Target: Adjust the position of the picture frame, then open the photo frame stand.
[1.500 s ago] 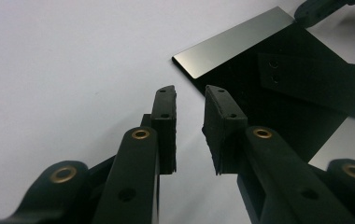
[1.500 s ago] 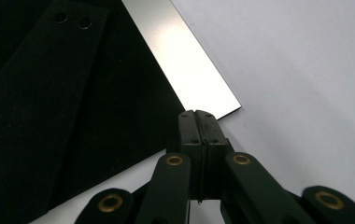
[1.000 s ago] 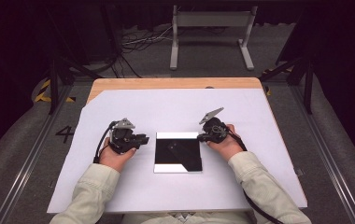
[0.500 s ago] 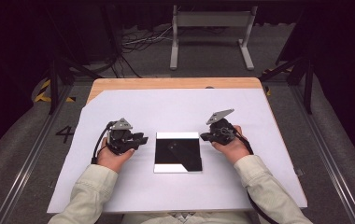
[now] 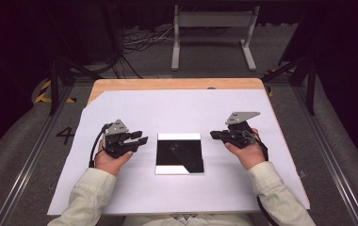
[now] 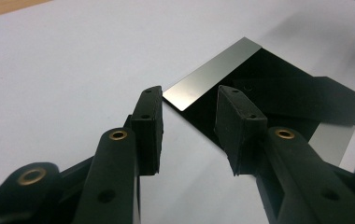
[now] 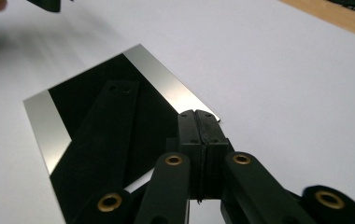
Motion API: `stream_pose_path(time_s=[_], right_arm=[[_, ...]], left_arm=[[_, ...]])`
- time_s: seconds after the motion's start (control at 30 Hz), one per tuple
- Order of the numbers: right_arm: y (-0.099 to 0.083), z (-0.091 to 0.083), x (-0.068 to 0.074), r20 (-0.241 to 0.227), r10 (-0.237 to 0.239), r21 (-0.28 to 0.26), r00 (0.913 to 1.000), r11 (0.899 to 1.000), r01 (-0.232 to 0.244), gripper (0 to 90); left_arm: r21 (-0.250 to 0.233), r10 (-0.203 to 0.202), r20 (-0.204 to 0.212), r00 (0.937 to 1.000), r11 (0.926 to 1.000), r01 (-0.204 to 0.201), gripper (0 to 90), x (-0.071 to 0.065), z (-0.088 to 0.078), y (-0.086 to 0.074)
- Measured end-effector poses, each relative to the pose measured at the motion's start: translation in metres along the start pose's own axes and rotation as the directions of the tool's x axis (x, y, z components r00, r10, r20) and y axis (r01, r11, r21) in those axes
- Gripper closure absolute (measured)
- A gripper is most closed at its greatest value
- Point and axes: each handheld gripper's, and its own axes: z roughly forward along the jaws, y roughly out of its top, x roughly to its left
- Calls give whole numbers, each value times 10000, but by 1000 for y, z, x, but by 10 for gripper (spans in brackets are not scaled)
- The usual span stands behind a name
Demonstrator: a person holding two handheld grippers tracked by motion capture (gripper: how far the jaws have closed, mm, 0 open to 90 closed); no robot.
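So the left gripper sits just left of the mirror tile, and its jaws have just been opening, nothing between them, tips aimed at the tile's near corner. The tile lies flat mid-sheet on the white table cover, same spot as 1 second back. The right gripper has backed off rightward, jaws pressed together, empty. Looks like a re-approach from the left.

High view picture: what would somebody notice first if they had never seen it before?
Probably the shiny square mirror plate, lying flat in the middle of the white sheet and looking mostly black. A black gripper sits on each side of it: the left gripper with its jaws apart, having just been opening with nothing between them, and the right gripper with its jaws shut together, pointing at the plate.
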Motion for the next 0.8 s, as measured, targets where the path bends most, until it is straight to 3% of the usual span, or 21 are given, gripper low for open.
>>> stream_pose_path(time_s=[0.17,0.5,0.8], right_arm=[[-2,-13,5,-97,8,-775,10000,9970,-15,890],[-12,-22,23,26,-284,-2280,9996,9732,283,753],[-15,-22,33,-181,-334,-2466,9993,9687,280,634]], left_arm=[[-132,53,-152,9999,9999,-55,621,0,-2,0],[-188,-65,-337,9994,9998,58,620,2,-3,-2],[-225,-63,-409,9991,9997,54,619,3,-4,-2]])
